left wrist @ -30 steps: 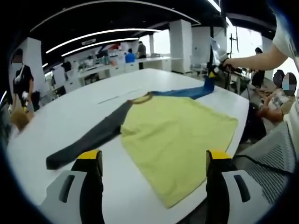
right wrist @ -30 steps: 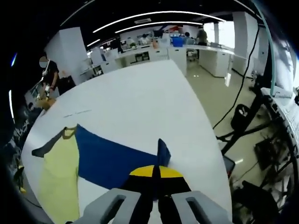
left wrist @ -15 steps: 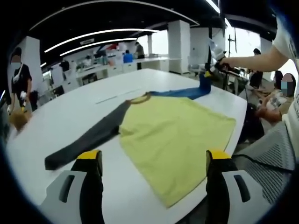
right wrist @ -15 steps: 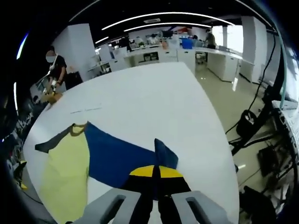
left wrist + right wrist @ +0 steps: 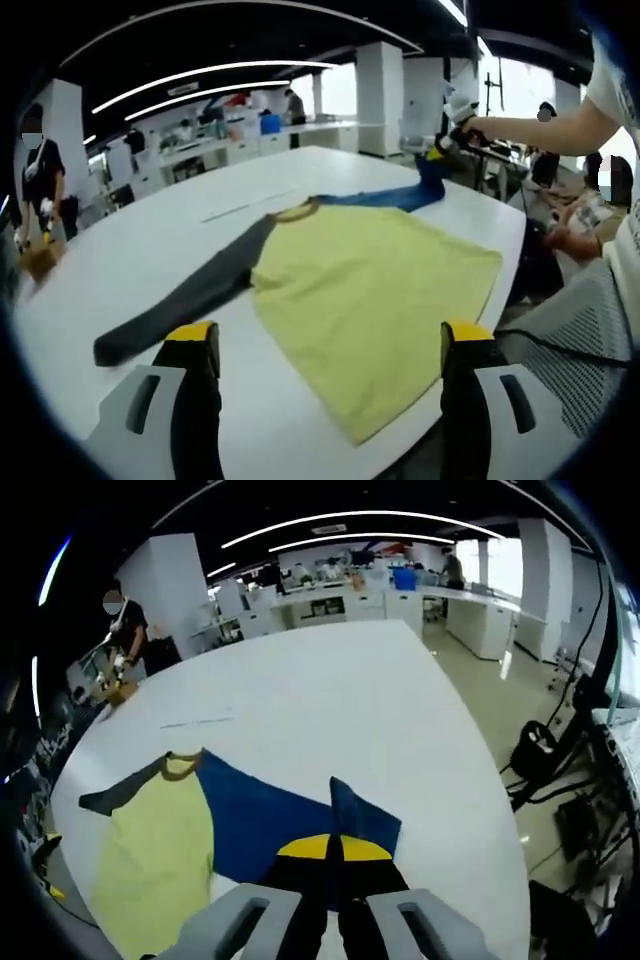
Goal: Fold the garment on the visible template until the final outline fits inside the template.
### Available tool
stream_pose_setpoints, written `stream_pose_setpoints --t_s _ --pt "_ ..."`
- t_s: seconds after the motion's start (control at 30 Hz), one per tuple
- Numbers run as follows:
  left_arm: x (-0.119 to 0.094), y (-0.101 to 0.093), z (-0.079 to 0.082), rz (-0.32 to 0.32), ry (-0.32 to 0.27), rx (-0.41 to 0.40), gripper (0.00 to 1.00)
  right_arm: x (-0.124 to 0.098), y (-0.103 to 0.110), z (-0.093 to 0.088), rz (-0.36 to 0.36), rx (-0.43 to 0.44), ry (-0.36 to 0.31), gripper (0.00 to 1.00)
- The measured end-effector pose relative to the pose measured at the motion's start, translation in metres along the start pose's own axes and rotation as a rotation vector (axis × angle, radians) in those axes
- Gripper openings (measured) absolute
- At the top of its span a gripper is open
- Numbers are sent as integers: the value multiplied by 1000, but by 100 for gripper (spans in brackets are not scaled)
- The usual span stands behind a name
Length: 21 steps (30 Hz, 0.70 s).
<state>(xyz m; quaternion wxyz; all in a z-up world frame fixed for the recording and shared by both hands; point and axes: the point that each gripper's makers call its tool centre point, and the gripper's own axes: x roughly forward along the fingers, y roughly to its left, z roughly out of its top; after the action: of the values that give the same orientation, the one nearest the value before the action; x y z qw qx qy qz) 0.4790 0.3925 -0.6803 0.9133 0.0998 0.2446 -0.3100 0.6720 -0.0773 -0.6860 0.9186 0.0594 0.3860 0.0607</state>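
Observation:
A long-sleeved shirt lies flat on the white table (image 5: 130, 250): yellow body (image 5: 370, 300), dark grey sleeve (image 5: 190, 300) stretched to the left, blue sleeve (image 5: 385, 196) running toward the far right. My left gripper (image 5: 330, 350) hovers open over the shirt's near hem, holding nothing. My right gripper (image 5: 335, 865) is shut on the blue sleeve's cuff (image 5: 345, 815) and lifts it off the table; in the left gripper view it appears as the right gripper (image 5: 440, 148) with a person's arm behind it. The yellow body (image 5: 160, 860) lies to its left.
A thin line (image 5: 255, 203) is marked on the table beyond the collar. A person (image 5: 40, 180) stands at the far left end of the table. Seated people and a mesh chair (image 5: 580, 320) are on the right. Desks fill the background. The table edge (image 5: 470, 810) drops off to the right.
My right gripper has carried the blue cuff up and inward over the table, bunching the blue sleeve. The left gripper has stayed in place, open.

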Motion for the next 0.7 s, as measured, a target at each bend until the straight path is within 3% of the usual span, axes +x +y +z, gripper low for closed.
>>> stream_pose_setpoints --t_s 0.7 --pt "4 4 1 -31 -22 -33 87 24 67 -6 68 -30 22 0"
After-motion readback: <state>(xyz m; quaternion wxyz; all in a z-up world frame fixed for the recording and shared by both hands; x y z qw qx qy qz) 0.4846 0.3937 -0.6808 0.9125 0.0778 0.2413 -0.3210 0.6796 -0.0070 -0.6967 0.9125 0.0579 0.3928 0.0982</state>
